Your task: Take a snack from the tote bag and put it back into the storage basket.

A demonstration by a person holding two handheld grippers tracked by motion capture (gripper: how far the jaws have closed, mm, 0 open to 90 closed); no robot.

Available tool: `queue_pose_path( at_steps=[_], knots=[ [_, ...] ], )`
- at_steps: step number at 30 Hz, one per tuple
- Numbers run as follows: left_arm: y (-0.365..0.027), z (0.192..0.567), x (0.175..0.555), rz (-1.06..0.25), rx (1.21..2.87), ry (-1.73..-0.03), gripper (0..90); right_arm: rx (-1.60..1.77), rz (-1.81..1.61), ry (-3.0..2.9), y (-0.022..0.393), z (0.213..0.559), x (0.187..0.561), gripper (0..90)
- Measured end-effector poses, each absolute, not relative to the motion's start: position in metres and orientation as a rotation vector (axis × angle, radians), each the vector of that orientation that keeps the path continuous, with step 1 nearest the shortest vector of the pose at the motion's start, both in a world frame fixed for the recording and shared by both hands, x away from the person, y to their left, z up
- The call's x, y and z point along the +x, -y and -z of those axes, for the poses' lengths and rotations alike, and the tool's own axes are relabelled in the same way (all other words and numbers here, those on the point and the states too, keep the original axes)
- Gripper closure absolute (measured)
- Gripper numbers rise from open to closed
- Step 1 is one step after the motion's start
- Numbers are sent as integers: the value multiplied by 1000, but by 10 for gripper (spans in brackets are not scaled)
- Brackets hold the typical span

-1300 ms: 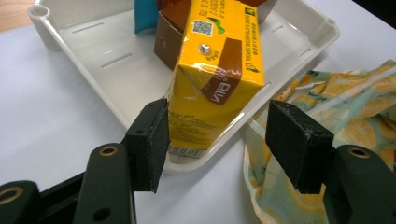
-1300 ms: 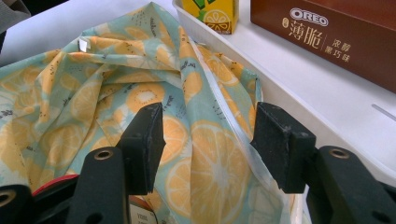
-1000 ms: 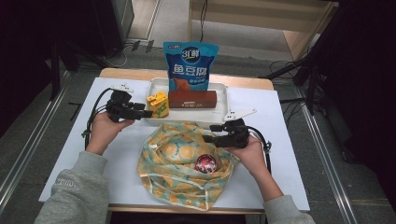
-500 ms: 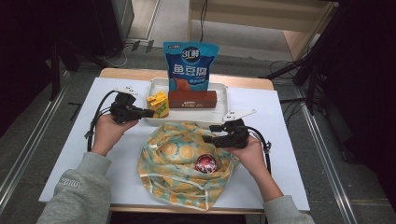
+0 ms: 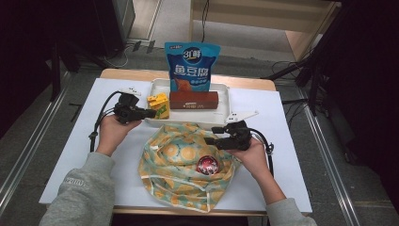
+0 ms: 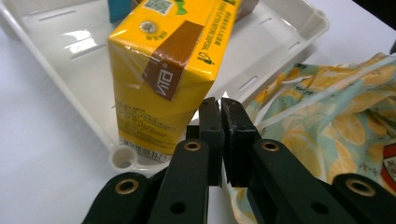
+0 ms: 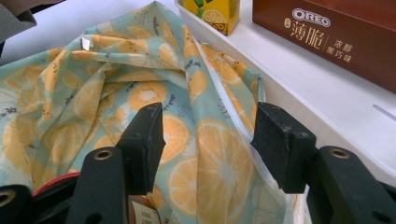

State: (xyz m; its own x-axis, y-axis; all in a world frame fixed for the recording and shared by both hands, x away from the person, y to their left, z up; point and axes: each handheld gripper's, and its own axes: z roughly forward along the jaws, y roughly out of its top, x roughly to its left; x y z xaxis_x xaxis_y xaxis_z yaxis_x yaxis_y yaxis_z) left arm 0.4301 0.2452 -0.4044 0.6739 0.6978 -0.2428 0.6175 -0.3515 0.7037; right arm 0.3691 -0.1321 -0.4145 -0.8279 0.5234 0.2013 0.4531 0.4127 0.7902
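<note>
The left gripper point(image 6: 219, 140), jaws closed and empty, is hovering beside the yellow carton point(image 6: 163, 79); the right gripper point(image 7: 210, 140), jaws open, is straddling the bag's point(image 5: 181, 157) rim, seemingly readying it for packing.

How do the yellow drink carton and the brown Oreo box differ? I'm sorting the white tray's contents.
The yellow drink carton stands upright at the white tray's left corner; the brown Oreo box lies lengthwise mid-tray. The carton is compact and tall, the box long and low. Both are rectangular packs resting in that tray.
</note>
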Motion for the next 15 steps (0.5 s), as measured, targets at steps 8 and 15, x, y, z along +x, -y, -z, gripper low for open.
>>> queue_pose_path(
  at_steps=[8, 15],
  knots=[
    [-251, 406, 432, -129, 2069, -1020, 878, 890, -1399, -2579, 132, 415, 369, 435],
    [-257, 406, 432, -137, 2071, -1028, 877, 893, -1403, -2576, 132, 414, 369, 435]
  ],
)
